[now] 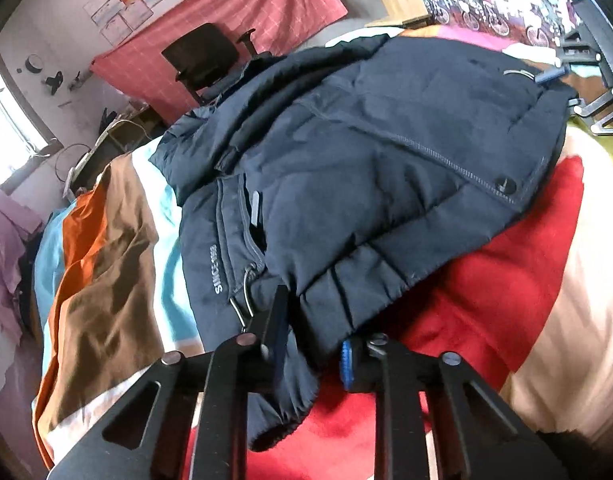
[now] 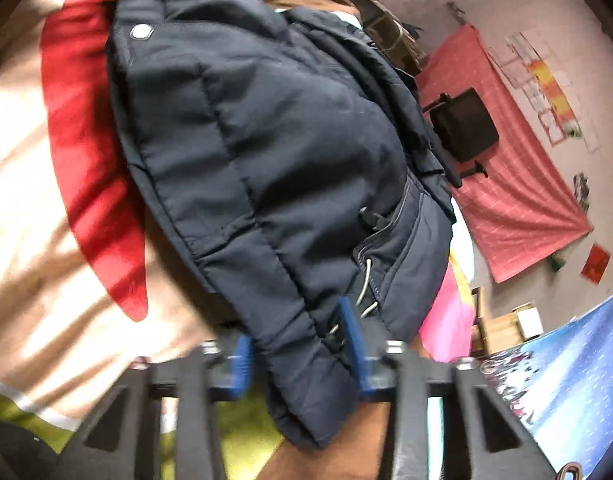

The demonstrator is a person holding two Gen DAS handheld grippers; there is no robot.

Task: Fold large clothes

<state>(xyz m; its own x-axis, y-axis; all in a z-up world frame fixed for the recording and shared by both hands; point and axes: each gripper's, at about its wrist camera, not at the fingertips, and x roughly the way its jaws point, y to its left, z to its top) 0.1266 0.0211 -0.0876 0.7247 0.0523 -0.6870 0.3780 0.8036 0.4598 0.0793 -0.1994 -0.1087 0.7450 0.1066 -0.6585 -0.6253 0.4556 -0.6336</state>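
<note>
Jacket (image 2: 266,160) hem hidden — between tool (image 2: 302,344) pads.

The jacket (image 1: 366,152) was navy with white lettering. The bedspread (image 1: 506,280) showed red, peach, orange, brown and turquoise blocks. The fingers (image 1: 348,364) bore blue pads.

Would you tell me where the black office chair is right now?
The black office chair stands beyond the navy jacket, before the pink cloth on the wall: upper left in the left wrist view.
</note>
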